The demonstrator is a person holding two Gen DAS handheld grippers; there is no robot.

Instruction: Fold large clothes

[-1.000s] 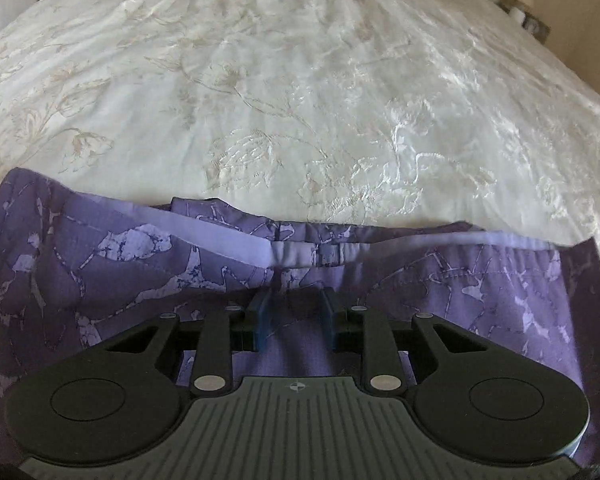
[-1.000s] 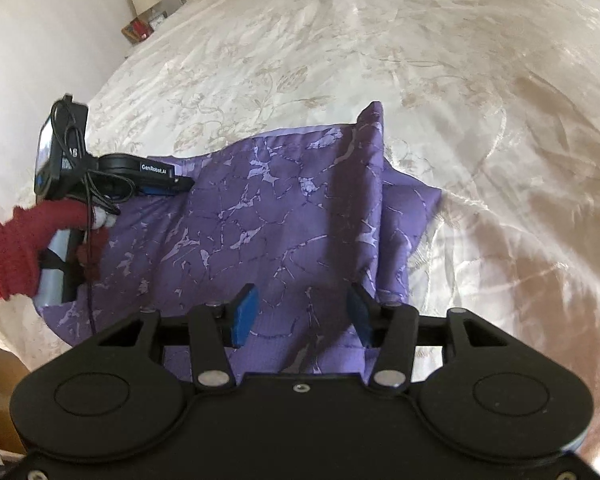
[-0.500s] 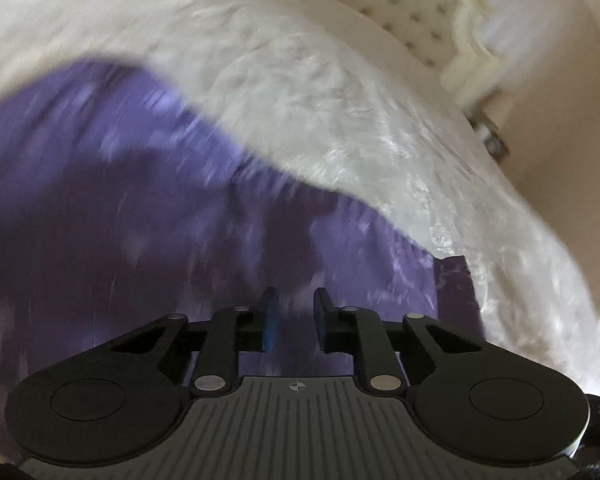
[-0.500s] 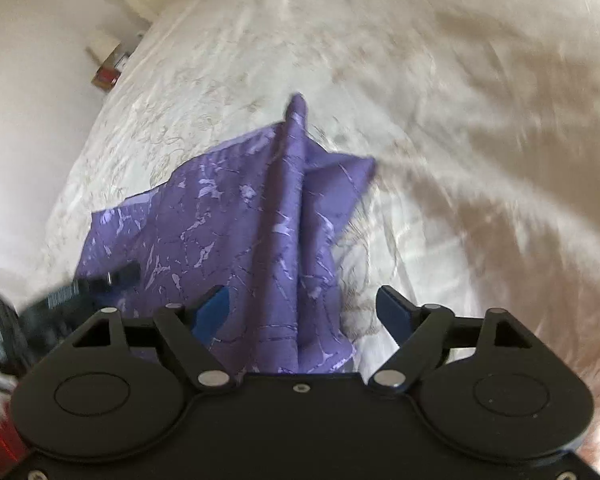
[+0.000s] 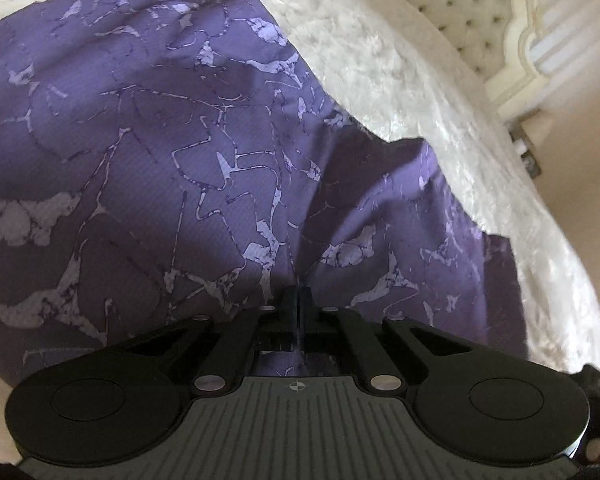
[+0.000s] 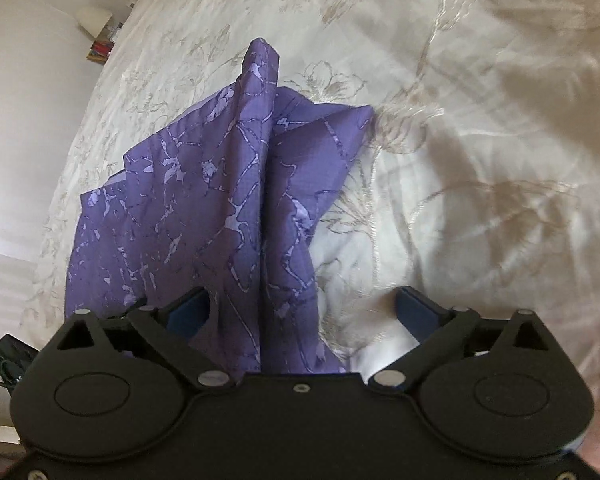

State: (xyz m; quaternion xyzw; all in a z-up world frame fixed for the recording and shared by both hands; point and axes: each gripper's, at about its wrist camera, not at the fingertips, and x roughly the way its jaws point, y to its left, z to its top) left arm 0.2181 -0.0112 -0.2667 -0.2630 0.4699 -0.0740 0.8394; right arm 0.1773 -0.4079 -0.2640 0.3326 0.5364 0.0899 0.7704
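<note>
Since a second ago the left tool (image 5: 299,304) has pinched the purple garment (image 5: 204,152) and lifted it off the bed (image 6: 460,120), while the right tool (image 6: 304,308) has spread wide, so one more fold looks under way.

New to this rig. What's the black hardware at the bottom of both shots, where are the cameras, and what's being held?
No robot here: a person holds a two-finger gripper in each hand, each with a fisheye camera looking along its fingers. The left gripper is shut on the purple cloth, pinching a fold. The right gripper is open, with a hanging ridge of the same cloth between its blue pads, apparently ungripped. The cloth lies partly on a cream embroidered bedspread; a padded headboard shows behind.
</note>
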